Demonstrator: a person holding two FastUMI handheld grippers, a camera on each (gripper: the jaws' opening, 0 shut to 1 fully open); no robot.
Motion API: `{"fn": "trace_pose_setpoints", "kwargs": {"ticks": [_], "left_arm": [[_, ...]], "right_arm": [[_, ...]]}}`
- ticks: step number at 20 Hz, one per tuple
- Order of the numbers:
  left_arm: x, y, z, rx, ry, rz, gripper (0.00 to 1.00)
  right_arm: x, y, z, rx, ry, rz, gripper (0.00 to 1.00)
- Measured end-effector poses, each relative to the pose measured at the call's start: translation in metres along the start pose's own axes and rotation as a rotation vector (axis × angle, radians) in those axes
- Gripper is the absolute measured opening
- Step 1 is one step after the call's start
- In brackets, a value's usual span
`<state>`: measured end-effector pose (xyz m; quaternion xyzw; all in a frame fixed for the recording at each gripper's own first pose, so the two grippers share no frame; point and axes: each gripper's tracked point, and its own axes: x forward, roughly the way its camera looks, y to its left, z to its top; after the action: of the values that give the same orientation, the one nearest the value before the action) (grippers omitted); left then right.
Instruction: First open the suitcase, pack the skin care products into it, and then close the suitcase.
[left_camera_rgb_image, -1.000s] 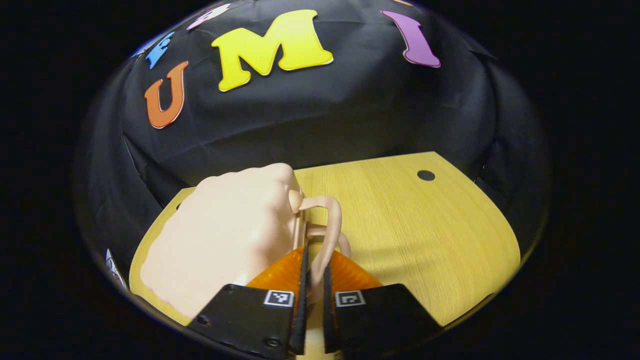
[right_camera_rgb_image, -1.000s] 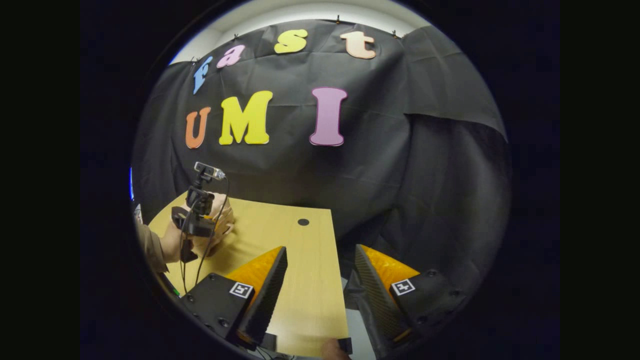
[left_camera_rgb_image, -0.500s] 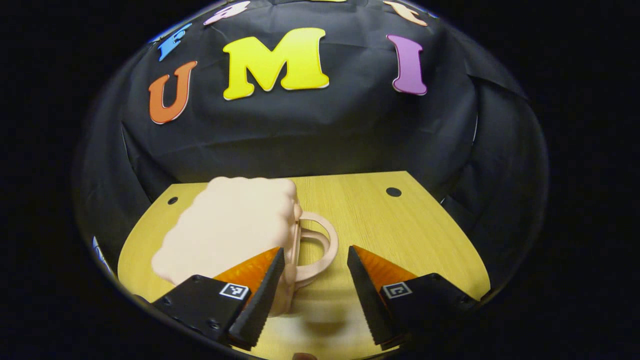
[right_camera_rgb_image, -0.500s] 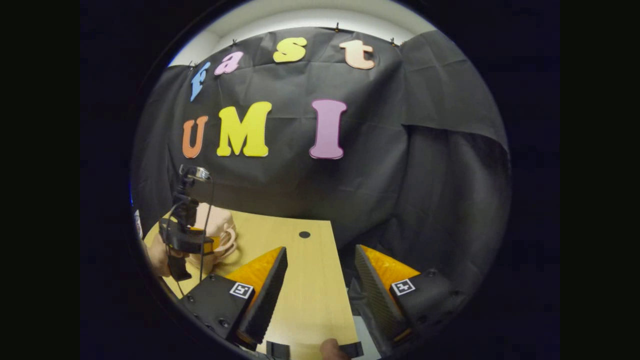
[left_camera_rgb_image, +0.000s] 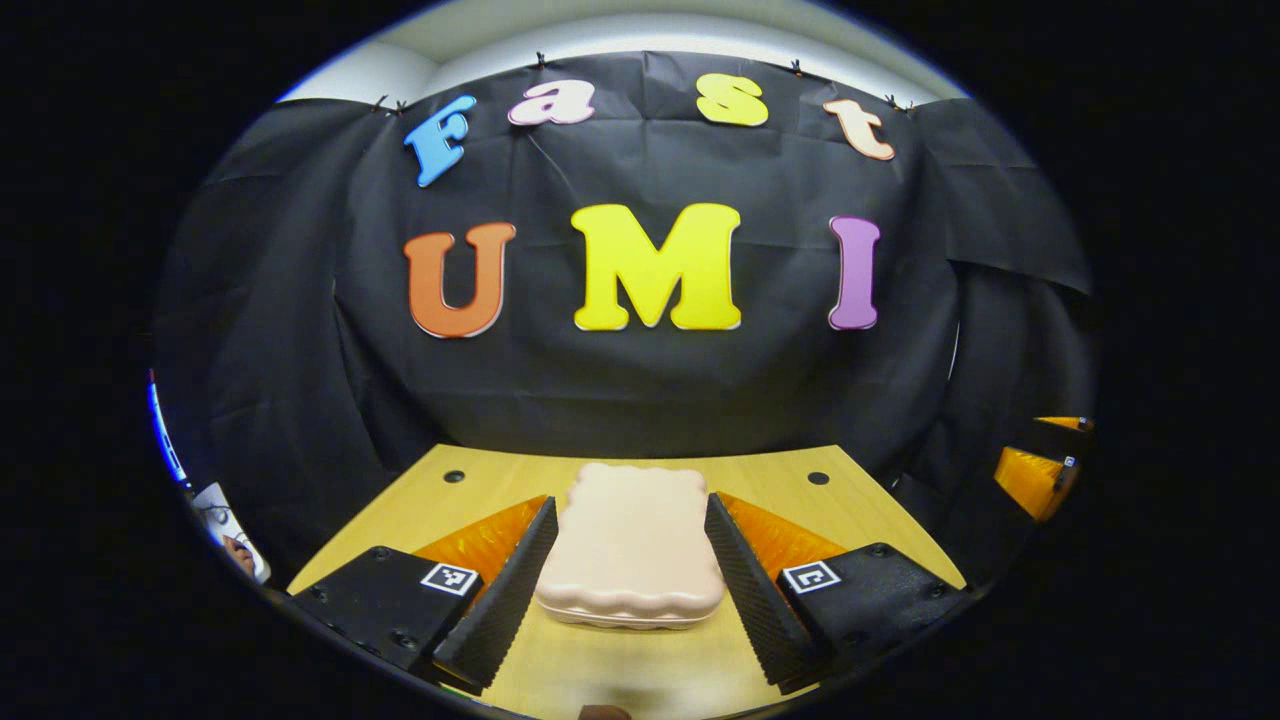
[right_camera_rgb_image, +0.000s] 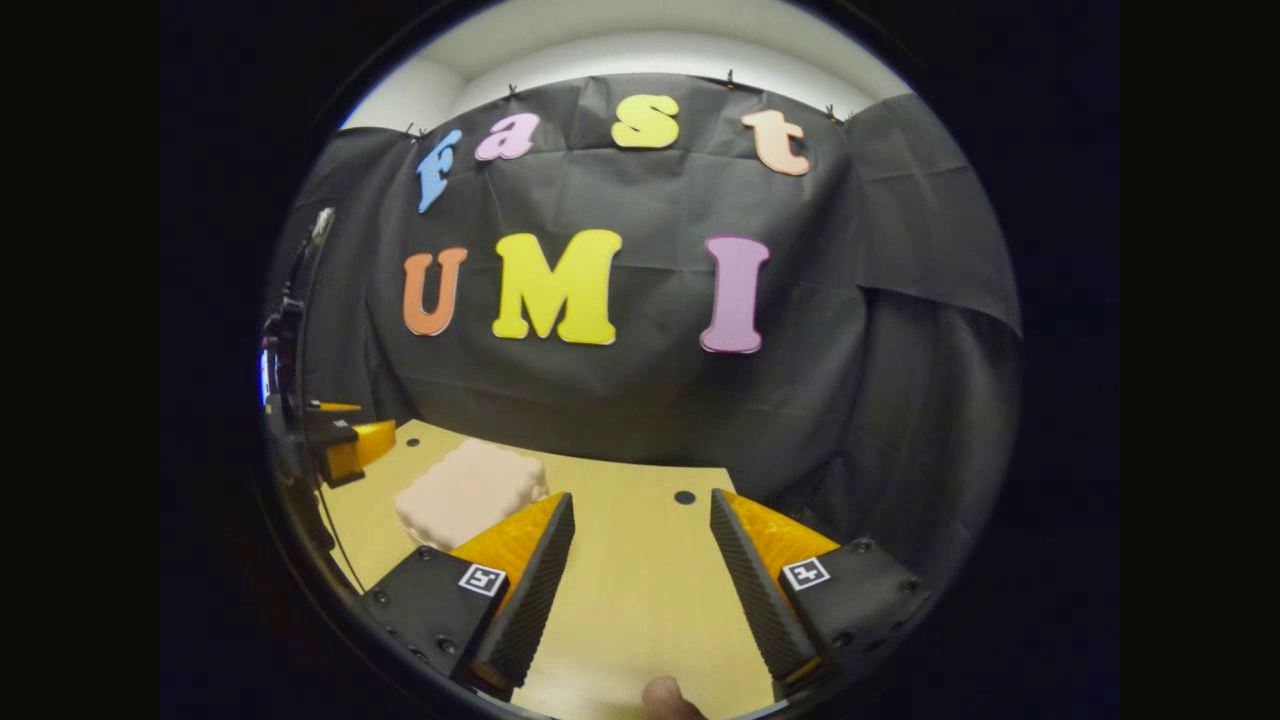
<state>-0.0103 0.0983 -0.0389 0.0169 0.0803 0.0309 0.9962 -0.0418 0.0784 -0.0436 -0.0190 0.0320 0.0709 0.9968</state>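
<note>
I've let go of the handle and drawn my left gripper (left_camera_rgb_image: 628, 590) back; the closed suitcase (left_camera_rgb_image: 630, 545) lies flat on the tabletop (left_camera_rgb_image: 620, 670) between its spread fingers, untouched.

My right gripper (right_camera_rgb_image: 640, 590) hangs open too.

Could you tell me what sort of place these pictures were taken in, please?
Likely a recording booth, not a home: black cloth wall behind a bare wooden table, a closed pink suitcase on it, and handheld grippers in view.
</note>
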Motion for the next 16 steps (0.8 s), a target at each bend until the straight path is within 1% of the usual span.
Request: {"fn": "trace_pose_setpoints", "kwargs": {"ticks": [2, 5, 8, 9, 10, 11, 16], "left_arm": [[-0.023, 0.019, 0.009, -0.018, -0.031, 0.003, 0.94], [-0.050, 0.035, 0.014, -0.050, -0.057, -0.002, 0.94], [-0.076, 0.036, 0.011, -0.021, -0.087, -0.033, 0.94], [-0.080, 0.038, 0.007, 0.001, -0.088, -0.044, 0.94], [-0.082, 0.041, 0.004, 0.013, -0.086, -0.045, 0.94], [-0.083, 0.044, 0.001, 0.012, -0.083, -0.049, 0.94], [-0.078, 0.049, 0.003, -0.021, -0.091, -0.063, 0.94]], "right_arm": [[-0.008, 0.026, 0.004, -0.016, -0.014, 0.015, 0.82], [-0.020, 0.057, 0.012, -0.025, -0.036, 0.030, 0.82], [-0.032, 0.079, 0.013, -0.038, -0.055, 0.039, 0.82], [-0.036, 0.085, 0.012, -0.049, -0.056, 0.044, 0.82], [-0.039, 0.091, 0.009, -0.056, -0.054, 0.052, 0.79], [-0.041, 0.096, 0.009, -0.056, -0.052, 0.056, 0.82], [-0.052, 0.114, 0.011, -0.085, -0.066, 0.071, 0.82]]}}
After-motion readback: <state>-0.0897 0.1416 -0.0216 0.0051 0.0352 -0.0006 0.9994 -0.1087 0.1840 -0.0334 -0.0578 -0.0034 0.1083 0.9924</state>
